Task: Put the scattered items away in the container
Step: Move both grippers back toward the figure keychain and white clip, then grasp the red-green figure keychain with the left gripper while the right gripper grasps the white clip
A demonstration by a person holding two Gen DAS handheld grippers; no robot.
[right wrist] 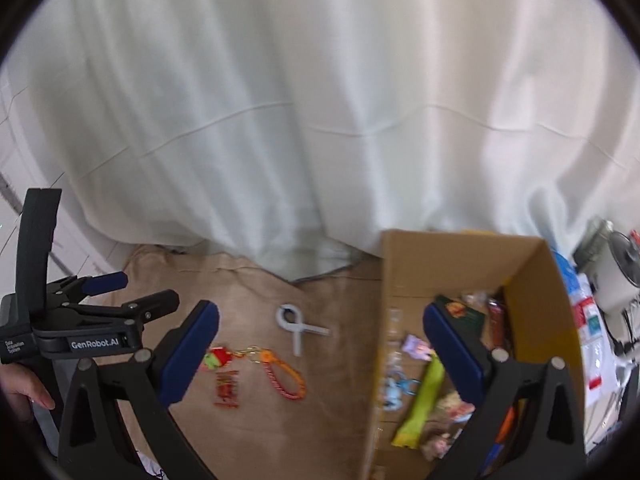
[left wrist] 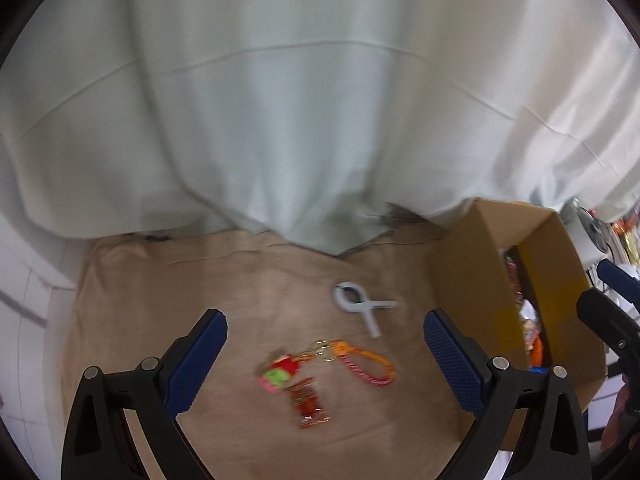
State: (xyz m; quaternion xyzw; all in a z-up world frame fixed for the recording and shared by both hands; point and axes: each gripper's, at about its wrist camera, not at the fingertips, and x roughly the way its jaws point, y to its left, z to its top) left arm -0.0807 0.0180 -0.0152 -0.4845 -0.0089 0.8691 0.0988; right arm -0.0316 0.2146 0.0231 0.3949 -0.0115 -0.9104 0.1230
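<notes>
Tan cloth (left wrist: 132, 300) carried the remaining items: a pale plastic clip (left wrist: 362, 304) and a red-orange keychain (left wrist: 320, 368), both lying left of the cardboard box (right wrist: 532, 300). Left gripper (left wrist: 326, 360) hovered over the keychain, fingers wide apart, empty; right gripper (right wrist: 320, 354) likewise spread and empty. Judged the keychain light and floppy; best pinched at the strap loop. Clip looked rigid and slick.
</notes>
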